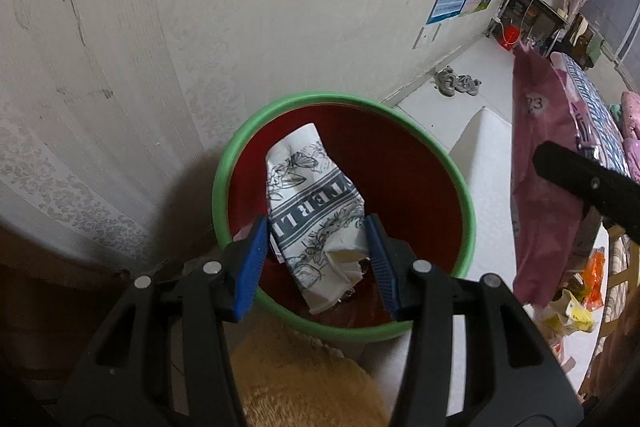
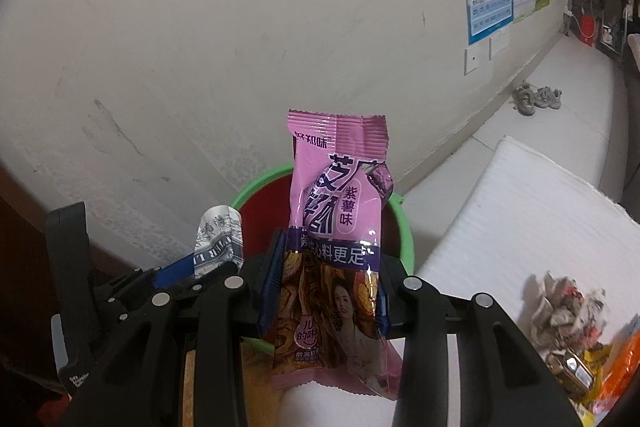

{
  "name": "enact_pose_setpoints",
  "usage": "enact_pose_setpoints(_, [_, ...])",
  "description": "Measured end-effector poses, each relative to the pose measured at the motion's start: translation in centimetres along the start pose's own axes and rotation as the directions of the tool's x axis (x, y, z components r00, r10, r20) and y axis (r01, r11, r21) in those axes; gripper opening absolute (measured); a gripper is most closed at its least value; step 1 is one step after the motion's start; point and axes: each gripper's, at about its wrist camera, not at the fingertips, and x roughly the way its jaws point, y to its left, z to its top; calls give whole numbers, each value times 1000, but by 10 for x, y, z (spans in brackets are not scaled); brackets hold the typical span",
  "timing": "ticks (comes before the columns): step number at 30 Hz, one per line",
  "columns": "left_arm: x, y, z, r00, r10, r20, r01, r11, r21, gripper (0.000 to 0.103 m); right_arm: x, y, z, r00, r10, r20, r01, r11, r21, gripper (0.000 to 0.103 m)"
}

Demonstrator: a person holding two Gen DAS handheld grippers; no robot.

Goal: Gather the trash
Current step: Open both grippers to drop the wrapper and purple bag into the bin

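1. The left gripper (image 1: 316,259) holds a crumpled printed paper wrapper (image 1: 316,211) between its blue pads, directly over the mouth of the green-rimmed red bin (image 1: 466,211); the jaws are partly closed on it, and most of the wrapper hangs within the rim's outline
2. The right gripper (image 2: 324,287) is clamped on a pink snack packet (image 2: 336,187), which stands upright out of the narrow jaws; the bin sits beyond and below it, partly hidden by the packet
3. More litter (image 2: 568,311), crumpled paper and bright wrappers, lies on the white surface (image 2: 520,211) at the right, well apart from the bin
4. Judged step: both pieces look close to being dropped, the left one nearer to it
5. Risk: the paper wrapper is light and creased, so it may cling to a pad when the jaws part, or drift and catch on the near rim instead of falling in
6. Risk: the pink packet is gripped low and is slick film; if released before it is over the opening it could land on the tan plush fabric (image 1: 304,379) in front of the bin
7. Risk: the two grippers are near each other over one small opening, so a hurried approach by the right could knock the left or tip the bin against the wall (image 1: 280,7)
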Motion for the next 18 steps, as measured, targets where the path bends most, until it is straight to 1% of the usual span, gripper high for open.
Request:
enact_pose_setpoints(5, [8, 5, 5, 1000, 4, -7, -4, 1000, -21, 48, 12, 5, 9, 1000, 19, -12, -19, 1000, 4, 37])
enact_pose_setpoints(7, [10, 8, 7, 1000, 10, -9, -11, 999, -35, 50, 15, 4, 13, 1000, 18, -7, -18, 1000, 5, 43])
enact_pose_setpoints(8, [11, 10, 7, 1000, 5, -12, -5, 999, -46, 57, 16, 5, 15, 1000, 19, -3, -19, 1000, 6, 52])
enact_pose_setpoints(9, [11, 12, 6, 1000, 4, -11, -5, 999, -51, 59, 17, 4, 16, 1000, 20, 4, -20, 1000, 6, 55])
enact_pose_setpoints(11, [10, 14, 5, 1000, 11, -6, -11, 998, -55, 59, 15, 5, 16, 1000, 22, 21, -22, 1000, 5, 57])
enact_pose_setpoints(15, [5, 12, 2, 1000, 11, -5, -11, 999, -51, 59, 6, 3, 12, 999, 22, 31, -22, 1000, 1, 57])
enact_pose_setpoints(18, [-2, 8, -4, 1000, 9, 0, -9, 999, -40, 59, -9, -3, -3, 999, 3, 36, -2, 1000, -8, 57])
